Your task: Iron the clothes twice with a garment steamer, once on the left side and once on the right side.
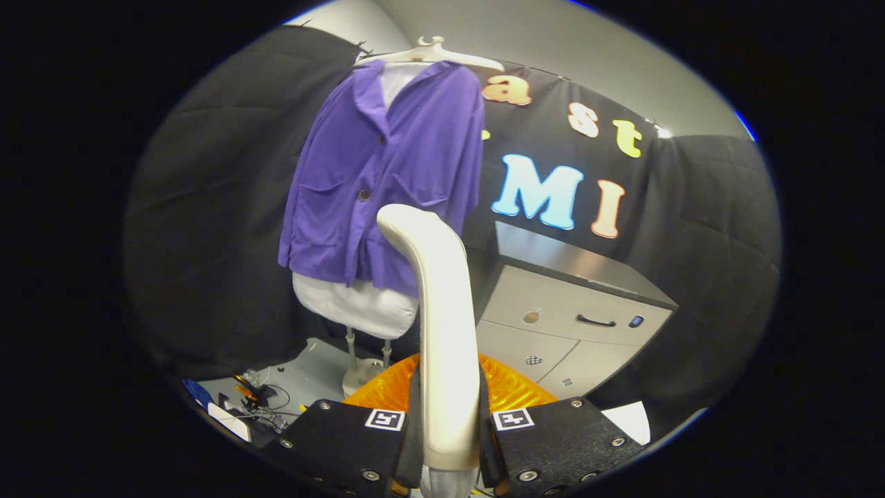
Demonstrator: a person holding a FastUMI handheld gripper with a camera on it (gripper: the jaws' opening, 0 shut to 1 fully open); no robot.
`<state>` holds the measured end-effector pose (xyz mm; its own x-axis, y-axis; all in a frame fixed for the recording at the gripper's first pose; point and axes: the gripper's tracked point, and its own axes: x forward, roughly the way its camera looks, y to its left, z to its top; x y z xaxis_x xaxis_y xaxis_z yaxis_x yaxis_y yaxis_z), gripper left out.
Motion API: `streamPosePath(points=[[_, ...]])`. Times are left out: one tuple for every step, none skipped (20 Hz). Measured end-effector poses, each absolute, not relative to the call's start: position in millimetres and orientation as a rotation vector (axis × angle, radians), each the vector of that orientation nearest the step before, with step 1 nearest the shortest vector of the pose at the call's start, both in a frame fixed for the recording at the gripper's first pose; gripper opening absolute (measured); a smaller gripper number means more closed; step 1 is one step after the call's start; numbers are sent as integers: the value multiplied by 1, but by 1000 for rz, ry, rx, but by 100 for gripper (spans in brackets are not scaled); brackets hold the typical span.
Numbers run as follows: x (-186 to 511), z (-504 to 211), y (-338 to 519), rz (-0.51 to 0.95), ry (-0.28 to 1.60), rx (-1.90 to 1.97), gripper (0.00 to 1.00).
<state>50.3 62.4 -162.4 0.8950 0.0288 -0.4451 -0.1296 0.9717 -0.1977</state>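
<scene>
A purple buttoned jacket (387, 173) hangs on a white hanger (432, 54) over a white padded board (356, 308), beyond my fingers and a little to the left. My gripper (449, 429) is shut on the cream handle of the garment steamer (442, 325), which rises upright between the two fingers. The steamer's curved top stands in front of the jacket's lower right hem and is apart from the cloth. Its nozzle face is turned away from me and hidden.
A grey cabinet (574, 311) with drawers stands to the right of the jacket. An orange translucent object (508, 387) lies just behind the steamer handle. Cables and small tools (256, 401) litter the floor by the stand's base (359, 377).
</scene>
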Motion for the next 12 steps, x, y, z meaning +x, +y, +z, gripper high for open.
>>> streamPosePath(points=[[39,-146,46,62,428,-188,32],[35,-130,33,35,384,-155,32],[29,-118,21,6,345,-131,32],[26,-102,10,-12,312,-110,32],[25,-90,3,-21,284,-90,32],[26,-78,-2,-25,264,-81,32],[27,-65,-8,-30,238,-77,32],[29,-52,-11,-35,218,-73,32],[29,-42,-12,-33,198,-67,32],[29,-31,-11,-27,177,-56,32],[30,-20,-10,-23,153,-52,32],[29,-10,-10,-20,130,-51,32]])
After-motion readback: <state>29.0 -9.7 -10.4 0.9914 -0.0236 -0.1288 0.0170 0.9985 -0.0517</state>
